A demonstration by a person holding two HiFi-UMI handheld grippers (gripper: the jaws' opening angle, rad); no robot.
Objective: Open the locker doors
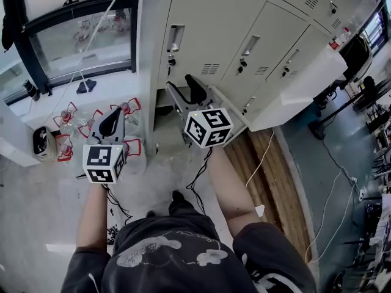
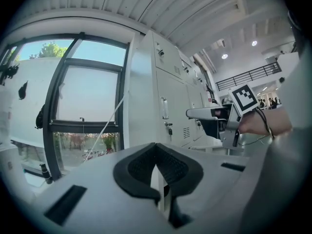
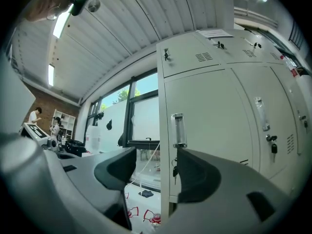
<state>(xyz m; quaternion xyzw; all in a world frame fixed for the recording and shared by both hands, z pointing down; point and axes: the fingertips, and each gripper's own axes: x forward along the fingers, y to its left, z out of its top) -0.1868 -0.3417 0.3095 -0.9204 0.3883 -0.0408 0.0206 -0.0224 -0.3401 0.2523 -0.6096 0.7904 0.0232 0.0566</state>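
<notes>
Handle point(image 3: 179, 129) on the leftmost locker door point(image 1: 208, 23) runs upright, dead ahead of your right gripper point(image 3: 156, 167), whose jaws gape wide and empty just short of it, while your left gripper point(image 1: 110, 124), pinched closed on nothing, hangs farther from that handle.

Lockers point(image 1: 244, 35) run off the head view's top edge; we cannot count the upper row. Right tongs point(image 1: 185, 91) cover the foot of the leftmost door point(image 1: 208, 35). Red-framed things point(image 1: 66, 112) on the floor sit partly behind the left tongs point(image 1: 111, 124); we cannot tell what they are. In the right gripper view the keys point(image 3: 174, 171) are too small for detail, and the lockers' lower part is hidden by the tongs' body.
</notes>
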